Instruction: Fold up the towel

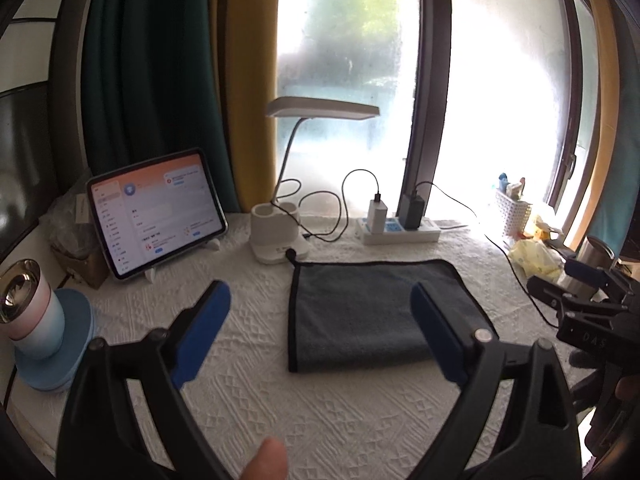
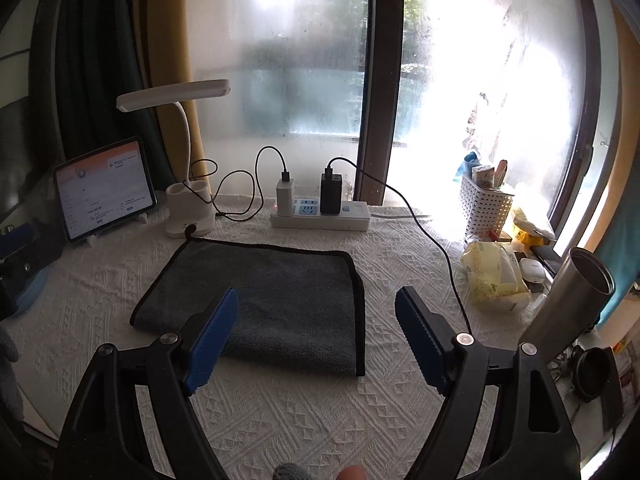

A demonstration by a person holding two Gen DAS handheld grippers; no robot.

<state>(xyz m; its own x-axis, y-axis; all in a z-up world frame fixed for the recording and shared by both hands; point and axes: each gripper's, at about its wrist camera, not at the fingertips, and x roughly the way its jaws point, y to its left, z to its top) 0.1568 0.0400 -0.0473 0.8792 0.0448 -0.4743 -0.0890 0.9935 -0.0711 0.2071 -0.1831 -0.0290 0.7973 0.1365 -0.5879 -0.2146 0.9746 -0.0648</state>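
A dark grey towel (image 1: 360,312) with black edging lies folded flat on the white textured tablecloth (image 1: 280,408); it also shows in the right wrist view (image 2: 280,300). My left gripper (image 1: 320,320) is open and empty, held above the cloth, its right finger over the towel's right part. My right gripper (image 2: 316,328) is open and empty, held above the towel's near right corner. The right gripper's body shows at the right edge of the left wrist view (image 1: 588,304).
A tablet on a stand (image 1: 156,212), a white desk lamp (image 1: 280,240), a power strip with chargers and cables (image 2: 320,212), a white basket (image 2: 486,208), a yellow packet (image 2: 492,276), a steel tumbler (image 2: 572,300) and a pink cup (image 1: 28,308) surround the towel.
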